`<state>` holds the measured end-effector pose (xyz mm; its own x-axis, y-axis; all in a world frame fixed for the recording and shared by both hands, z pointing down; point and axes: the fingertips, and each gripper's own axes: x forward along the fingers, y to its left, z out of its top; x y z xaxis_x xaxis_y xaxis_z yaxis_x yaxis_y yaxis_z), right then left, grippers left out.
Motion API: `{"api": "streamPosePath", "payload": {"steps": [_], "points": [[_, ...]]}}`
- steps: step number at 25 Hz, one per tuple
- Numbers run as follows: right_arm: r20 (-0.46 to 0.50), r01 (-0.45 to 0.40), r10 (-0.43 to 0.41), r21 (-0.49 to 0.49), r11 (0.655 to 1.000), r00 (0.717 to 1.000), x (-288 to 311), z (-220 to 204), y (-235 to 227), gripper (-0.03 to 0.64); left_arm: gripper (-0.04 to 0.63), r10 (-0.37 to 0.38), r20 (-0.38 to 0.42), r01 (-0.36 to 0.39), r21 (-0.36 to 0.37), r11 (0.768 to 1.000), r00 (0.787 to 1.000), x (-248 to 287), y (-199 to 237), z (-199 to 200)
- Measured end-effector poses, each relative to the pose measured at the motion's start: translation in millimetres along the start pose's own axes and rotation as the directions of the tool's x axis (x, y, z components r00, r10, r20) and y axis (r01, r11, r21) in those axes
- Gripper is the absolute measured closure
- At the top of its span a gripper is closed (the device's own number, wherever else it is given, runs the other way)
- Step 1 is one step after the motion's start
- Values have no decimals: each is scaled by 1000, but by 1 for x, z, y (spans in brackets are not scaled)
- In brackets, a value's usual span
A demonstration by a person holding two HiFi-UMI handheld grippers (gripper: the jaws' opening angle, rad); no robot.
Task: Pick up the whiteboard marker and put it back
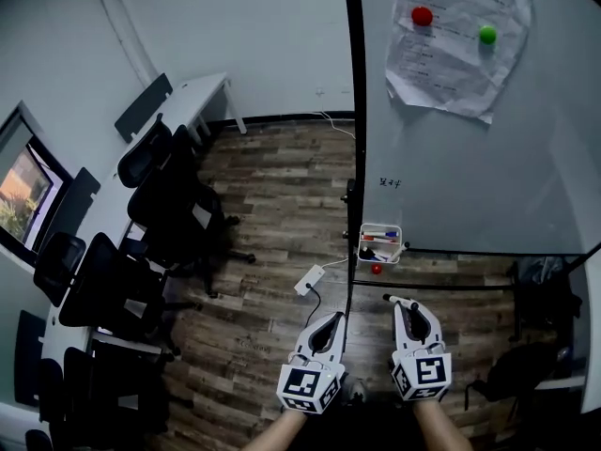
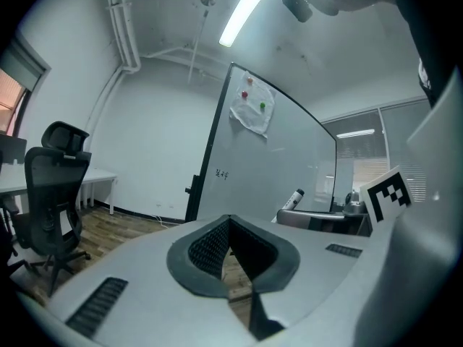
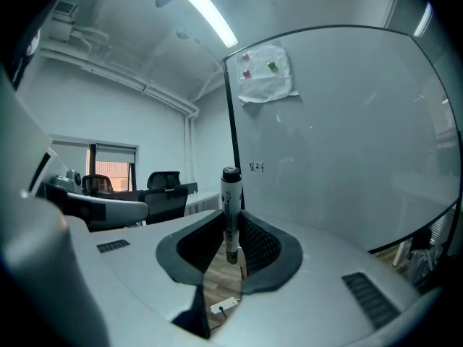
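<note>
One marker [image 3: 230, 207] upright inside right tool [image 1: 408, 304]

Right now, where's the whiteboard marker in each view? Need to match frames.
Head view: the white whiteboard marker with a black cap lies crosswise at the tips of the right hand-held gripper, lower centre-right.
Left gripper view: right of centre, poking up at a slant.
Right gripper view: dead centre, upright, clamped between the jaws.
Shared landmark: the crumpled white paper stuck on the large white whiteboard.
</note>
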<state>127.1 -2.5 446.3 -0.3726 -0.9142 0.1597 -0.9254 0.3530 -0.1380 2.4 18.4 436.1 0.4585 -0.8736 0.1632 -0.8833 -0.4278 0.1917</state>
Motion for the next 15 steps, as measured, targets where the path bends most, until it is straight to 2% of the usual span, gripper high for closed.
{"api": "streamPosePath", "payload": {"steps": [8, 15], "points": [[21, -34, 34, 3, 999, 999, -42, 4, 4, 541, 589, 14, -3, -14, 40, 999, 1000, -25, -28, -5], [21, -33, 33, 7, 999, 999, -55, 2, 5, 541, 589, -16, 9, 16, 41, 999, 1000, -23, -35, 0]]}}
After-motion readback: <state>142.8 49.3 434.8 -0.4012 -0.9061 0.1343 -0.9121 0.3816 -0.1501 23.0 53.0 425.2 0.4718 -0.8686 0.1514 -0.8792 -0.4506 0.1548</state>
